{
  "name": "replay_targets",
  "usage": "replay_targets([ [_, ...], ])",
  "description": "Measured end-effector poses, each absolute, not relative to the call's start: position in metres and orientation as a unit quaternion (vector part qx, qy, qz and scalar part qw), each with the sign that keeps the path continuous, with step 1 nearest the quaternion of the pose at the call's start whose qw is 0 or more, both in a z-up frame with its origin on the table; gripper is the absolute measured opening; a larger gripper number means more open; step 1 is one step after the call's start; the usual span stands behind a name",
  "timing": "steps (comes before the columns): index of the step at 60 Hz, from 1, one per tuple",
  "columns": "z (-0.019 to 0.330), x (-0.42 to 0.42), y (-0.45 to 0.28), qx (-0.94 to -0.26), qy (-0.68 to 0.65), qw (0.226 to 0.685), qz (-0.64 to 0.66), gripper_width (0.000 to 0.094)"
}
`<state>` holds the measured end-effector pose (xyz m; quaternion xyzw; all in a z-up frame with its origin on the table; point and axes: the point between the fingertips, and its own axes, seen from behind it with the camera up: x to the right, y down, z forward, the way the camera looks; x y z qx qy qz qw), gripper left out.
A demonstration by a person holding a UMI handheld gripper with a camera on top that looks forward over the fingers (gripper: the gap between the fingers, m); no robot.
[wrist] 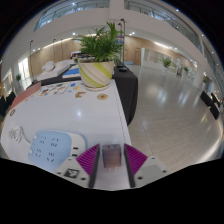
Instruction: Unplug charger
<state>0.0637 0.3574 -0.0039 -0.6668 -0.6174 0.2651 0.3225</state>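
Hovering over a white counter [70, 125], claw [112, 157] spread, pinching nothing. Sitting farther along, a potted plant [98, 62]. Gleaming beyond, a lobby floor [165, 105].

No text, brand, number or sign can be read anywhere in the gripper view. A pale blue card [50, 148] lying on the white tabletop [75, 118] just ahead of the tongs bears rows of small white marks, but they are too small to make out as letters or figures.
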Motion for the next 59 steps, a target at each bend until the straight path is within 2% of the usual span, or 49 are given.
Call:
replay_targets([
  [1, -0.003, 0.063, 0.358, -0.667, -0.617, 0.323, 0.265, 0.0533],
  [5, 0.009, 0.064, 0.361, -0.66, -0.62, 0.336, 0.259, 0.0682],
  [9, 0.029, 0.072, 0.359, -0.656, -0.618, 0.349, 0.256, 0.0874],
  [11, 0.046, 0.078, 0.36, -0.656, -0.615, 0.352, 0.261, 0.0827],
  [23, 0.137, 0.17, 0.33, -0.679, -0.59, 0.337, 0.279, 0.0854],
  [31, 0.173, 0.246, 0.312, -0.687, -0.583, 0.33, 0.28, 0.0853],
  [43, 0.182, 0.341, 0.29, -0.692, -0.591, 0.311, 0.274, 0.085],
  [59, 0.182, 0.376, 0.283, -0.673, -0.607, 0.317, 0.28, 0.0854],
])
